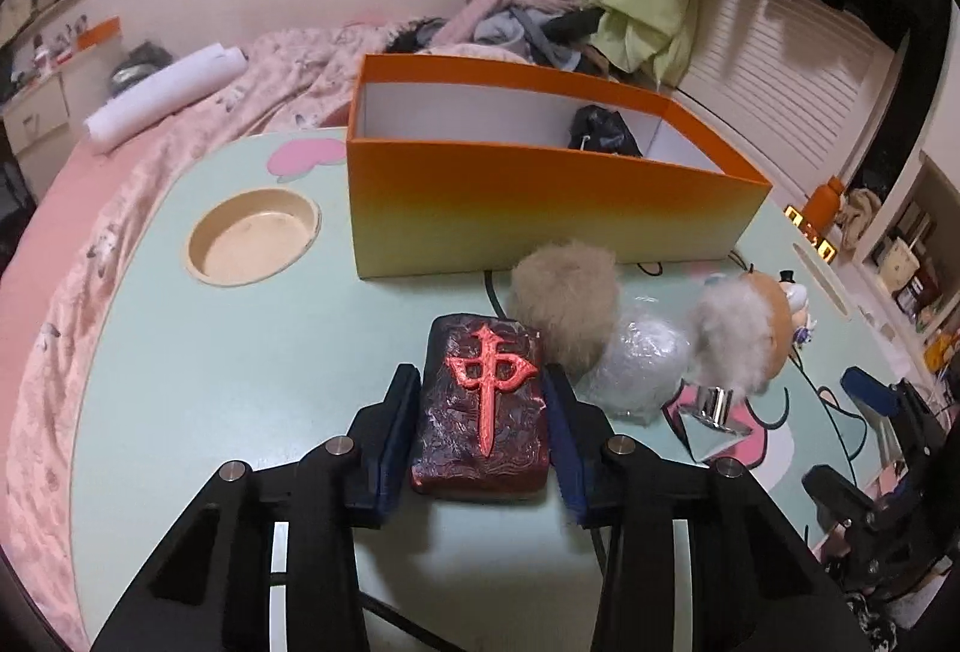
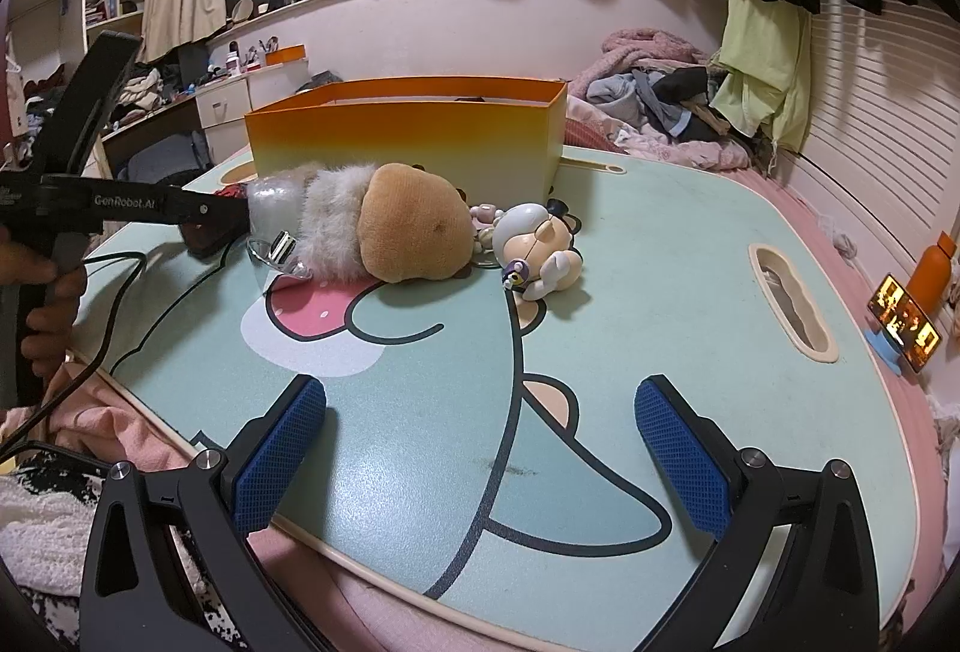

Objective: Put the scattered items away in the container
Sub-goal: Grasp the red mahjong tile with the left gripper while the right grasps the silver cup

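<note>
On the far left of the left wrist view, a round recessed cup holder (image 1: 255, 237) sits in the pale green table (image 1: 198, 382). To its right stands the orange box (image 1: 540, 196), open at the top, with 1 dark item (image 1: 603, 129) lying inside against its far white wall. In front of the box, the left gripper (image 1: 483, 406) has its 2 blue pads against the long sides of a dark red mahjong-tile block (image 1: 483, 412) bearing a raised red character; the jaws are clenched on the block, which lies flat on the table. Just right of the block lie a beige fur pom-pom (image 1: 564, 304), touching its upper right corner, then a clear plastic-wrapped ball (image 1: 645, 364) and a tan plush toy (image 1: 750, 328) with a white fluffy collar.

In the right wrist view, a hand (image 2: 45, 292) at the left edge holds the left gripper's handle. Right of it lies the plush toy (image 2: 414, 232), and touching it is a small figurine keychain (image 2: 540, 250). The box (image 2: 408, 142) stands behind them. The right gripper (image 2: 480, 442) hangs over bare table near the front edge, its jaws spread wide and grasping nothing. At the far right are a slot (image 2: 792, 304) cut in the table and, beyond the table's edge, a lit phone (image 2: 906, 331).
</note>
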Action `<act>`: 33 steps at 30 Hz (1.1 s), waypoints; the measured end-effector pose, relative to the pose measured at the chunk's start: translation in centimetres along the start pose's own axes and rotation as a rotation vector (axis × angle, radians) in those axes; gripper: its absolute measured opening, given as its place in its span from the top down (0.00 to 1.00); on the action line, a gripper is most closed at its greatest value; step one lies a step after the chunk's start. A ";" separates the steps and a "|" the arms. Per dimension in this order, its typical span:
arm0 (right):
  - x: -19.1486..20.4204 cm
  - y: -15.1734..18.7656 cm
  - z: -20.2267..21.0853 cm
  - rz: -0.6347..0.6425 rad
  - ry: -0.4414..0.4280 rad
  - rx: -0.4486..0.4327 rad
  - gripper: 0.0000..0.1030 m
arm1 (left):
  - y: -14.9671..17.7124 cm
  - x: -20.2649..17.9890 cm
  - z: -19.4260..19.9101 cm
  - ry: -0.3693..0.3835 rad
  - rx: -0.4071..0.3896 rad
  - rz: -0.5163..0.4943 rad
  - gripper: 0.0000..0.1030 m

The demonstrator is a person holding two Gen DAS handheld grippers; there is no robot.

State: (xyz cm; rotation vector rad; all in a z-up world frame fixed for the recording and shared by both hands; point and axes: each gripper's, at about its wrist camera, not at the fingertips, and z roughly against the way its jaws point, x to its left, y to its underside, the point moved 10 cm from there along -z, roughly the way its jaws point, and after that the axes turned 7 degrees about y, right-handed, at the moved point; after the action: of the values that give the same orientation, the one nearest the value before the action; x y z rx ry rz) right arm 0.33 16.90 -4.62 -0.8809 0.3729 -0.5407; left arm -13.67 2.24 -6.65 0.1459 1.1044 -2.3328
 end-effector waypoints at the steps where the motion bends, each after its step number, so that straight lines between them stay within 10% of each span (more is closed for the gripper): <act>1: 0.0 -0.1 0.0 0.000 0.000 0.000 0.00 | 0.2 0.0 0.3 0.007 -0.009 0.007 0.62; 8: 2.8 -1.7 1.0 0.053 -0.088 -0.013 0.01 | 2.4 -0.7 3.7 0.000 -0.107 -0.008 0.62; 16: 10.0 -4.4 -0.8 0.159 -0.279 0.069 0.30 | 2.1 -0.4 6.3 0.008 -0.165 0.021 0.62; 27: 12.5 -5.9 -5.5 0.151 -0.253 0.160 0.63 | 2.1 -0.3 6.7 0.012 -0.175 0.034 0.62; 33: 11.3 -5.5 -3.9 0.140 -0.284 0.141 0.63 | 1.8 -0.6 7.2 0.014 -0.191 0.031 0.62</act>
State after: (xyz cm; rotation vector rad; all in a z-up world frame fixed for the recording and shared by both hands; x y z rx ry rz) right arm 5.82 4.98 -3.44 -0.7762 0.1344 -0.3032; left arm -11.28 -3.72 -2.93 0.1075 1.3154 -2.1882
